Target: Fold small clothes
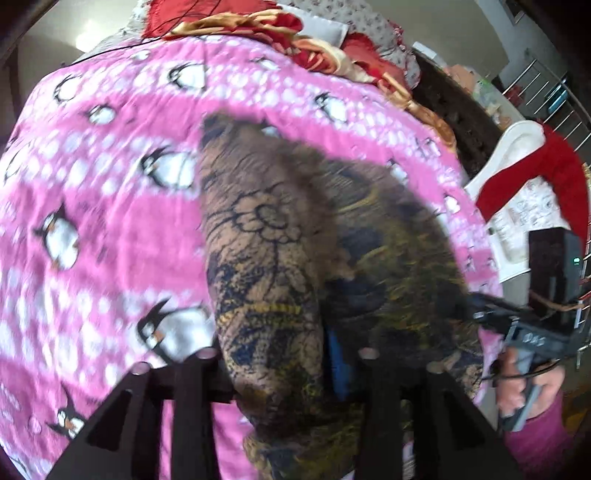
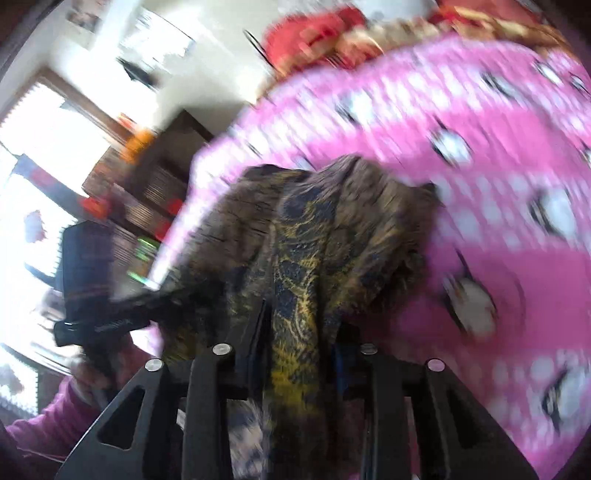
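Garment (image 1: 280,236): brown cloth, dark blue and yellow floral print, bunched and draped ahead of both tools over pink penguin blanket (image 1: 92,206). Left gripper (image 1: 286,365) clamps a fold between its fingers; right gripper (image 2: 295,354) likewise pinches a yellow-printed fold. Both views blurred.

The left gripper (image 1: 284,373) holds a brown garment (image 1: 280,236) with dark blue and yellow patterns between its black fingers (image 1: 192,398), and the cloth hangs in a thick bunch over a pink blanket with penguins (image 1: 92,206) that covers the bed. At the right edge the right gripper (image 1: 491,314) grips the other side of the same garment, with a hand (image 1: 524,380) and a magenta sleeve (image 1: 535,443) below it. Behind the blanket lies red and gold bedding (image 1: 236,22).
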`<state>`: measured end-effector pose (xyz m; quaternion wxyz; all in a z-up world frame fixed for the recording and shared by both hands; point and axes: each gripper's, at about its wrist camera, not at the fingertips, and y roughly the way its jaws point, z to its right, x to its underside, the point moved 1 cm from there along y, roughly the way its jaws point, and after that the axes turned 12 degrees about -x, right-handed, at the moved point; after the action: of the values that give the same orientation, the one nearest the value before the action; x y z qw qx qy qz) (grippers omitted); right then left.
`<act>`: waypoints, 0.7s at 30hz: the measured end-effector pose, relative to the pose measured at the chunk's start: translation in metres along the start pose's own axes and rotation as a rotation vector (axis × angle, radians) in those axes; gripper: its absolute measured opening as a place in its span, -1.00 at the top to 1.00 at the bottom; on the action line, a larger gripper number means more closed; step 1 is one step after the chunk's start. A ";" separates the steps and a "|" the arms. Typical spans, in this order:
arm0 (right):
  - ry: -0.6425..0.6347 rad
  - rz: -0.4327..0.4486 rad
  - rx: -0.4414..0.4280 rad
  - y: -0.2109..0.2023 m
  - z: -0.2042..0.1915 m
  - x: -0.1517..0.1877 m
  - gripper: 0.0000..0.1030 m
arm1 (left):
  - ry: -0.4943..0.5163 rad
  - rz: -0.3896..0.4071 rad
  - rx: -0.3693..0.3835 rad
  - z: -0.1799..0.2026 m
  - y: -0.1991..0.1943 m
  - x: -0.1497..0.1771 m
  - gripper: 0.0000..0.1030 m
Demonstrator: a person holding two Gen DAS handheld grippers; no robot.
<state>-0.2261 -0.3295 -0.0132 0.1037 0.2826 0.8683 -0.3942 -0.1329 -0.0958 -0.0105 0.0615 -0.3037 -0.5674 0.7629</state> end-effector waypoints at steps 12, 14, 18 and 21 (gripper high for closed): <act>-0.176 0.111 0.094 -0.027 -0.048 -0.020 0.30 | -0.021 0.166 -0.212 0.004 -0.030 -0.007 -0.62; -0.174 0.079 0.114 -0.001 -0.045 -0.028 0.30 | -0.007 0.137 -0.248 0.008 -0.017 -0.007 -0.62; -0.100 0.022 0.211 0.039 -0.015 -0.042 0.34 | 0.008 0.122 -0.283 0.012 -0.001 -0.006 -0.62; -0.058 0.037 0.195 0.045 0.001 -0.049 0.37 | -0.002 0.132 -0.300 0.012 0.001 -0.004 -0.67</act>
<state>-0.1600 -0.3265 -0.0219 0.1082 0.2956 0.8172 -0.4828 -0.1362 -0.1079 -0.0080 -0.0353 -0.3453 -0.6540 0.6722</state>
